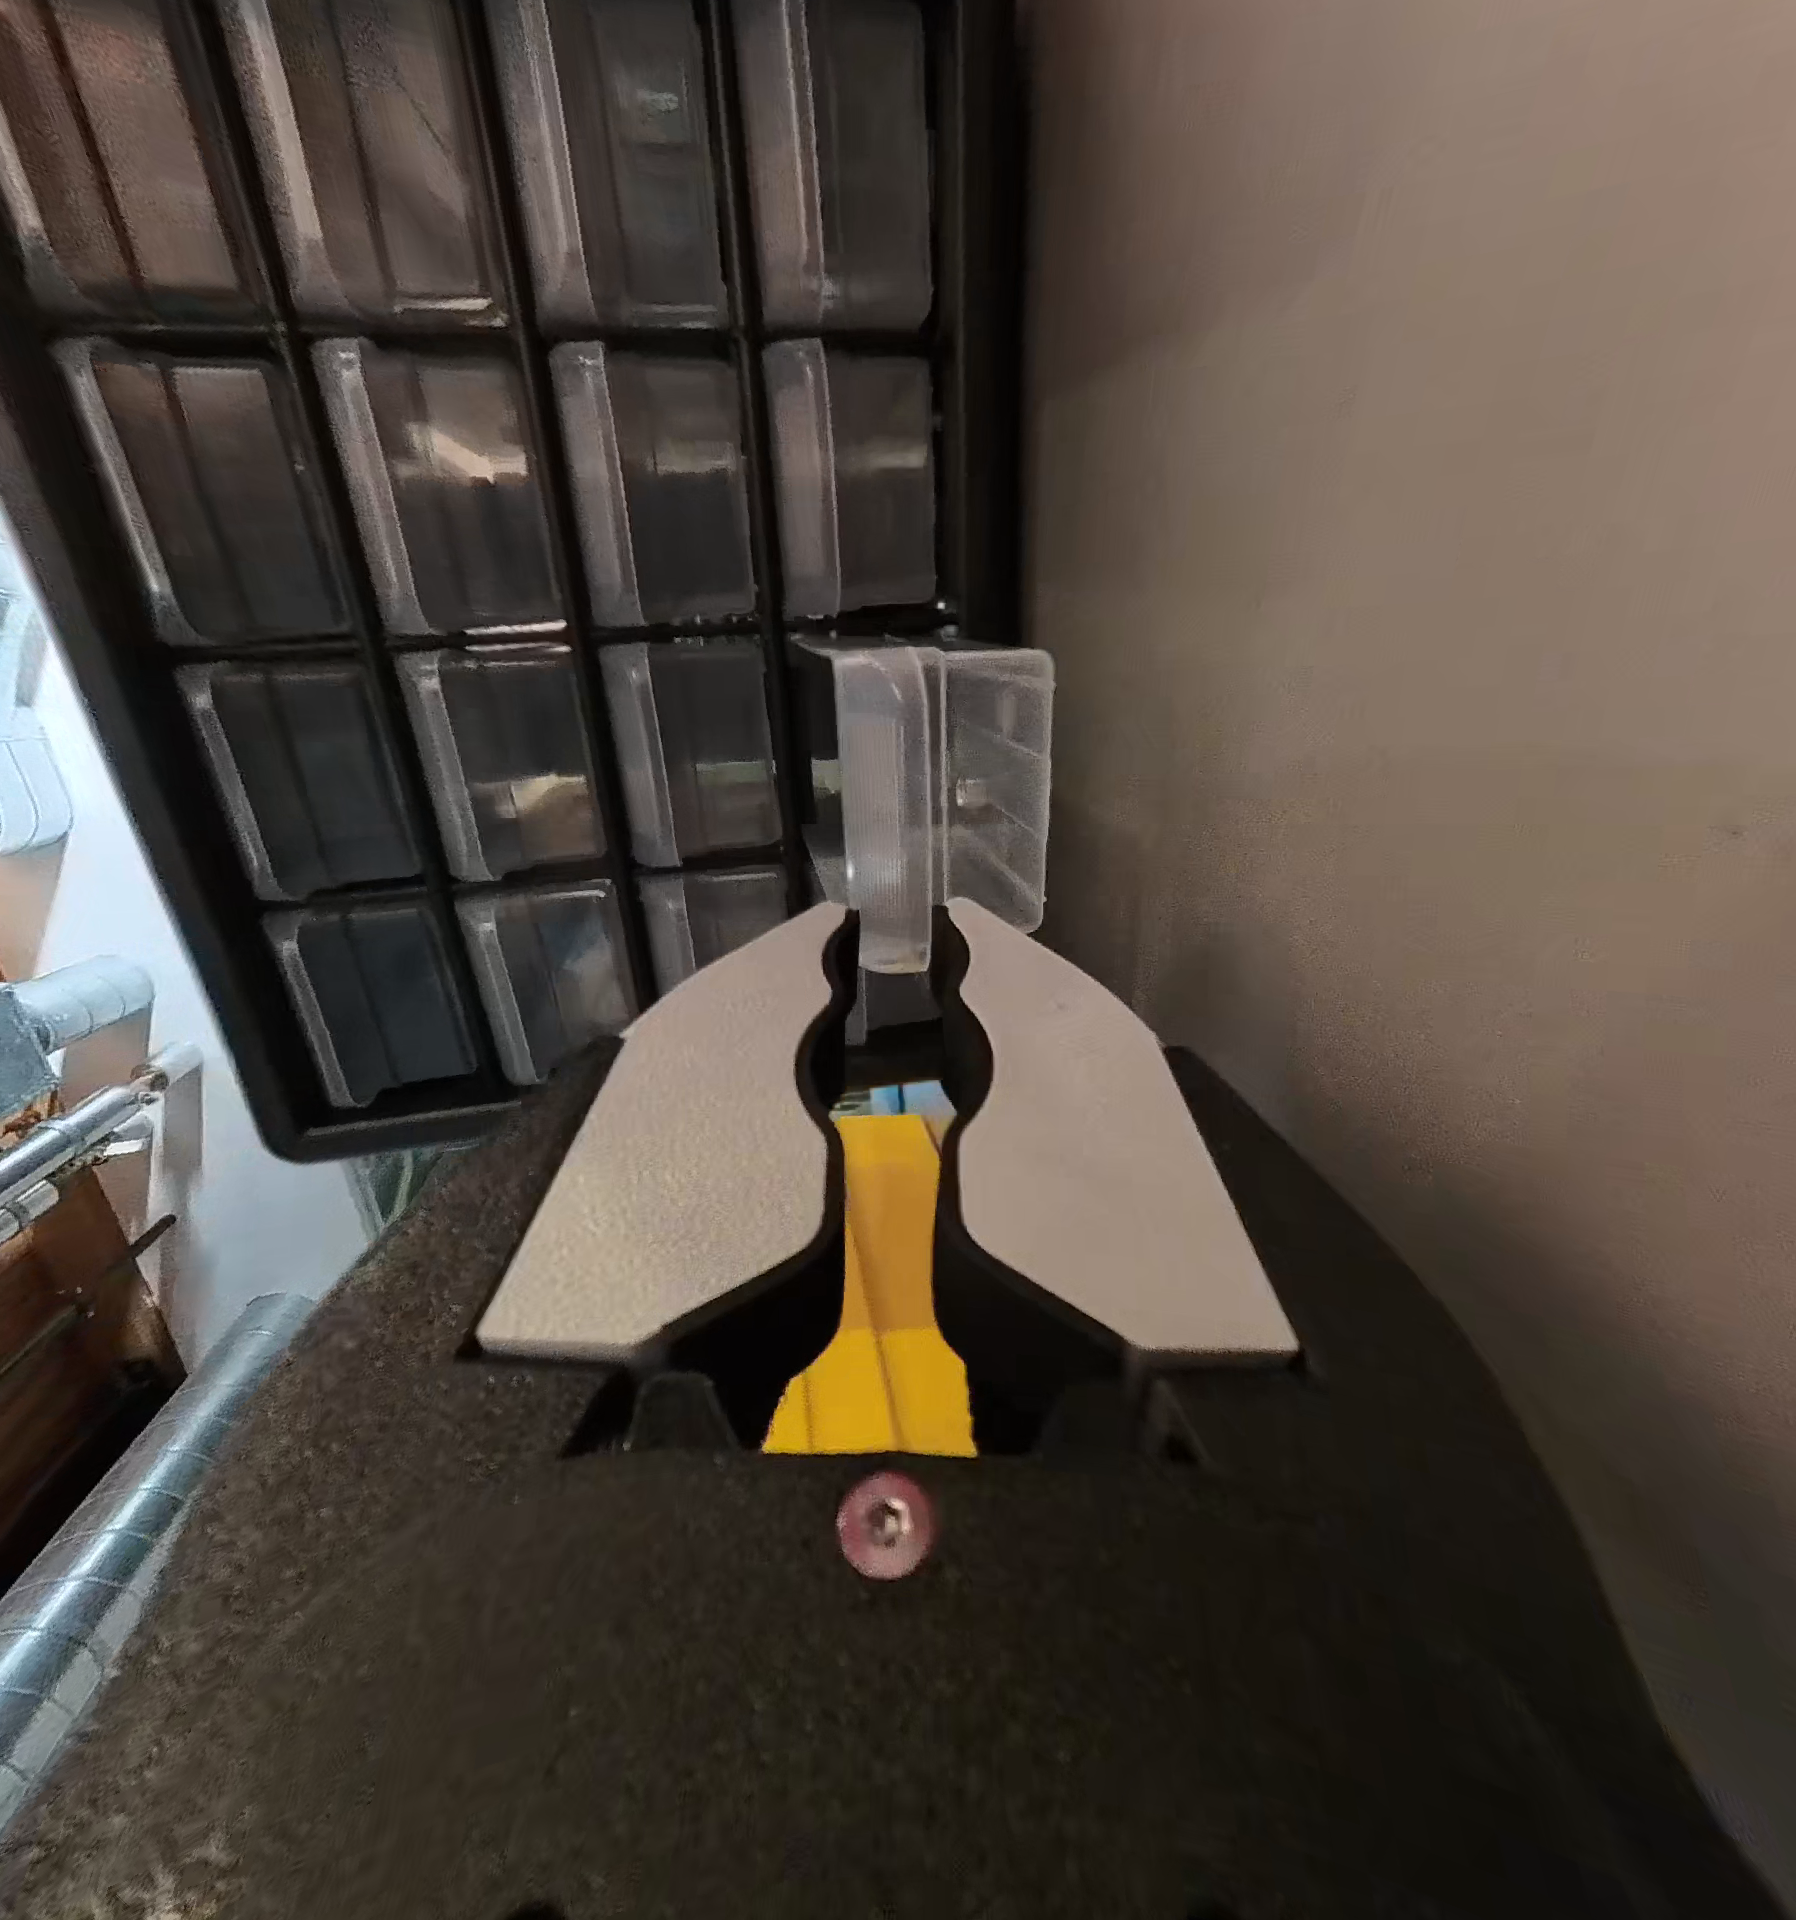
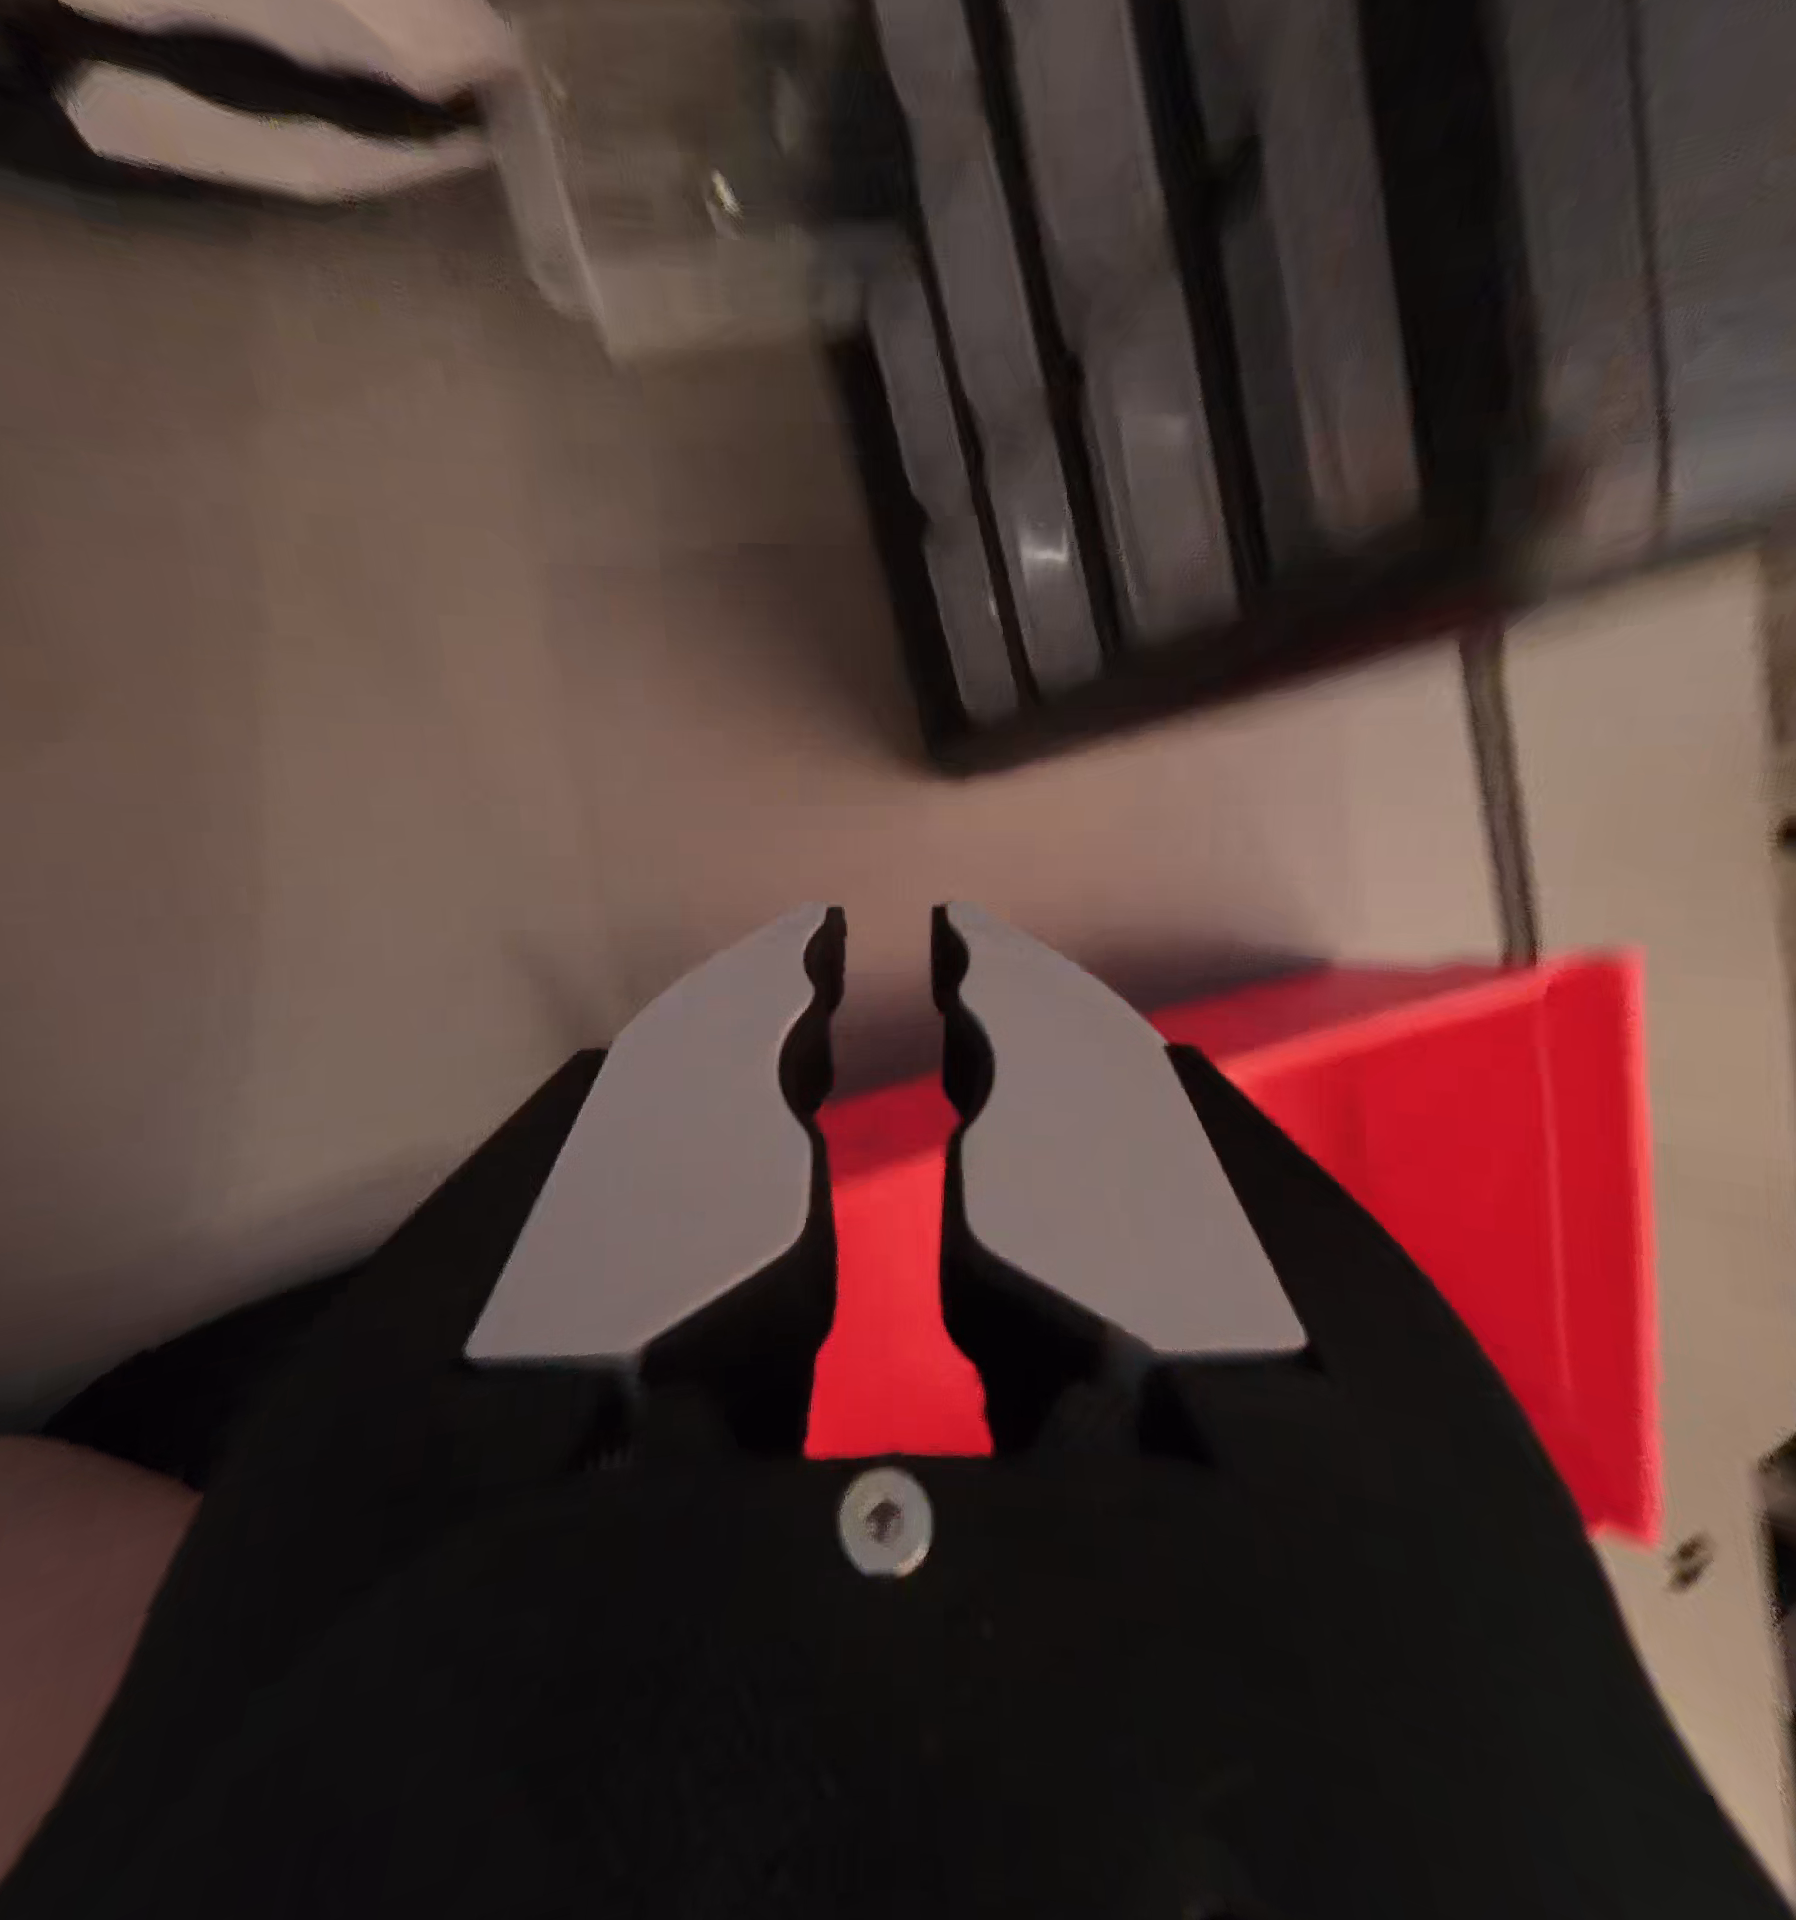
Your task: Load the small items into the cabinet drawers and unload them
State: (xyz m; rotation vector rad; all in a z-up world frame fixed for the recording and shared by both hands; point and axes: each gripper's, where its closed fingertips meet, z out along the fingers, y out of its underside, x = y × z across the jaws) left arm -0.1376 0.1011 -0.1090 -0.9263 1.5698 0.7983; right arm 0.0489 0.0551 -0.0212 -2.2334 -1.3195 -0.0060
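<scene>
- Left wrist view: the left hand-held gripper [image 1: 896,940] pinches the clear pull tab [image 1: 886,810] of one drawer [image 1: 987,779] of the black drawer cabinet [image 1: 520,582].
- That drawer sits in the column at the cabinet's right edge and is slid part way out toward the camera; every other drawer in sight is flush in its slot.
- Nothing can be made out inside the pulled drawer, and the small items do not show here.
- Below the cabinet, seen through the gap between the fingers, lies a yellow box [image 1: 889,1288]; what it holds is hidden.
- Handling, as a judgement: the drawer looks like thin, stiff, clear plastic, light and rather slick. The tab is the natural place to hold it. A straight, level pull should keep it from jamming in its slot or dropping out of the cabinet.
- Right wrist view: this frame is blurred. The right hand-held gripper [image 2: 888,914] has its fingers a narrow gap apart with nothing between them.
- It hangs in front of the cabinet [image 2: 1237,364], over a red box [image 2: 1393,1164] that lies below the cabinet.
- At the cabinet's upper left the pulled drawer [image 2: 665,208] juts out, with the other hand-held gripper [image 2: 281,114] at its front.
- Writing: no brand, label or lettering can be read in either view.
</scene>
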